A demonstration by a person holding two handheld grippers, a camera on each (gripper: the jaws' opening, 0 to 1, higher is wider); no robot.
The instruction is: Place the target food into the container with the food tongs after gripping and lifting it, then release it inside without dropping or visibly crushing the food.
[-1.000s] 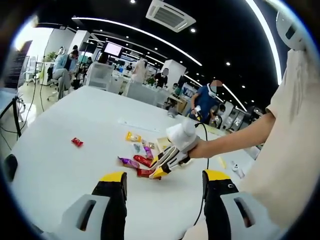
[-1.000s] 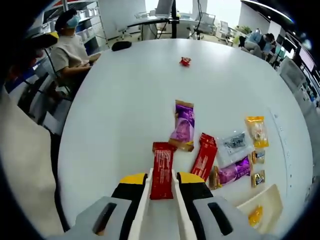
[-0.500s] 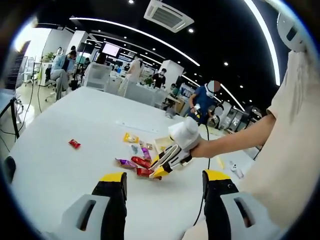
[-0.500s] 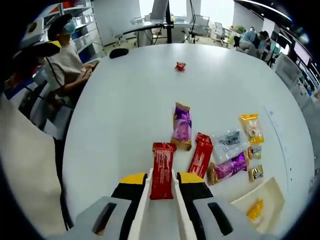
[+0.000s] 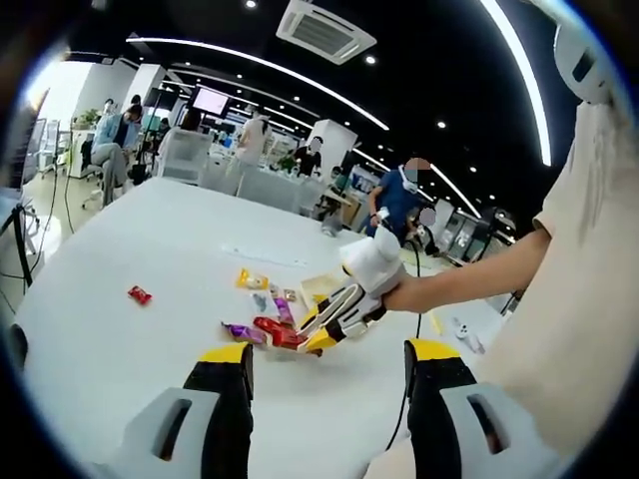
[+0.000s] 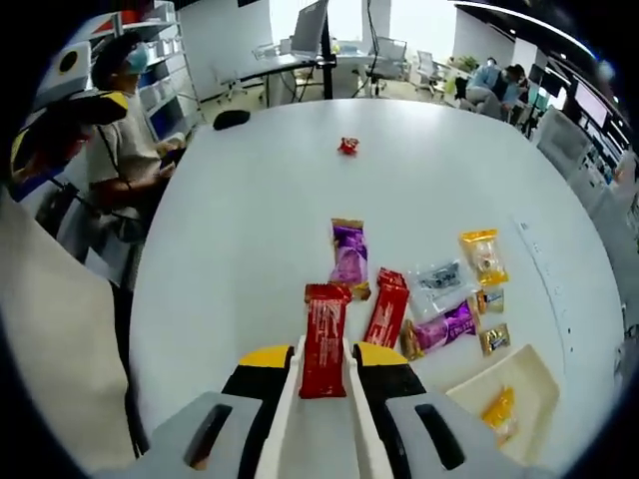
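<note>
Tongs (image 6: 321, 361) of pale plastic, fixed to the right gripper (image 6: 321, 371), pinch a flat, glossy red snack bar (image 6: 321, 339) between their blades, lifted clear of the smooth white table (image 6: 240, 210). At four o'clock from it lies the shallow cream tray (image 6: 509, 394) with a yellow packet (image 6: 496, 409) inside. At one o'clock, crinkly foil wrappers lie scattered: purple (image 6: 349, 259), red (image 6: 385, 309), clear (image 6: 439, 277). The left gripper (image 5: 327, 399) hovers with jaws spread, holding nothing.

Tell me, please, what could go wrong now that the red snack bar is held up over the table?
The right gripper pinches only the near end of the red snack bar, so it might slip or swing out. The cream tray sits off to the side past other packets, so carrying it across could drop it short.
</note>
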